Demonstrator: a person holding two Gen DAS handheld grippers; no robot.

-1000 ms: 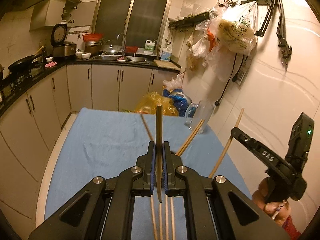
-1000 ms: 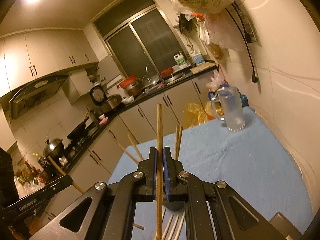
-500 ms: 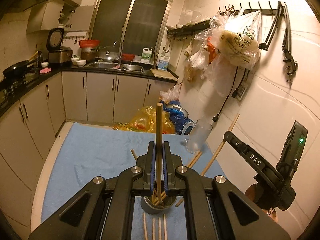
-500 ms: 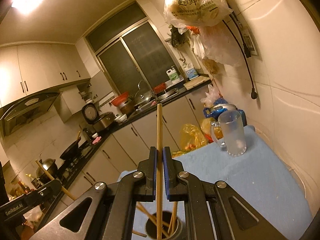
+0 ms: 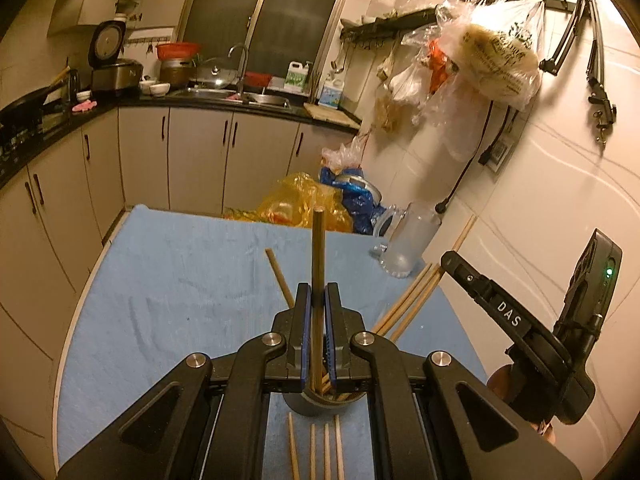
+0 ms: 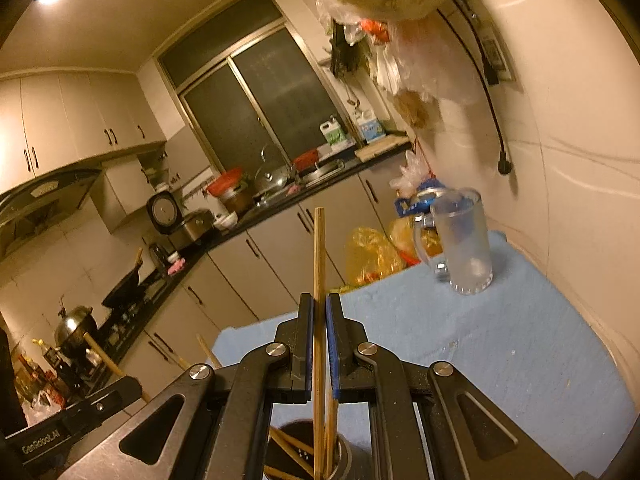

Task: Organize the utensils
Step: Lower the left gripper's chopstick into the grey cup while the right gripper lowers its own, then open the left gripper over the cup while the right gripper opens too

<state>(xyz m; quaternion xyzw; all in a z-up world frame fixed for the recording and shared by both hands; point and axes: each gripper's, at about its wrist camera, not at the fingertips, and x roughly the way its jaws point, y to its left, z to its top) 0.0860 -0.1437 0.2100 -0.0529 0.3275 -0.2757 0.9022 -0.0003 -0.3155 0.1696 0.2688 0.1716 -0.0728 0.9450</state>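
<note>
Both claws are clamped tight on a chopstick each right now. The left claw (image 5: 316, 332) pinches a dark chopstick (image 5: 318, 256) standing upright, and the right claw (image 6: 319, 344) does the same with a lighter bamboo chopstick (image 6: 319, 264).

What's changed: a second ago neither wrist view showed the holder at all, just loose sticks on the blue cloth. Half a second ago the dark round holder (image 5: 320, 402) crept in under the jaws, and now both claws have come forward and a bit lower, so the holder sits right beneath each one. In the right wrist view the bamboo stick's lower end looks already down inside the holder's (image 6: 308, 450) mouth, next to a few sticks leaning in there. The left one's tip looks to be at the rim or just inside, hard to tell since the jaws cover it.

So I'd say this is the drop-in step, nearly ready to let go. Still plenty left though: four chopsticks (image 5: 316, 450) lie flat on the counter (image 5: 180, 280) just on the near side of the holder. The glass mug (image 5: 404, 244) stands well beyond the holder, out of the way.
</note>
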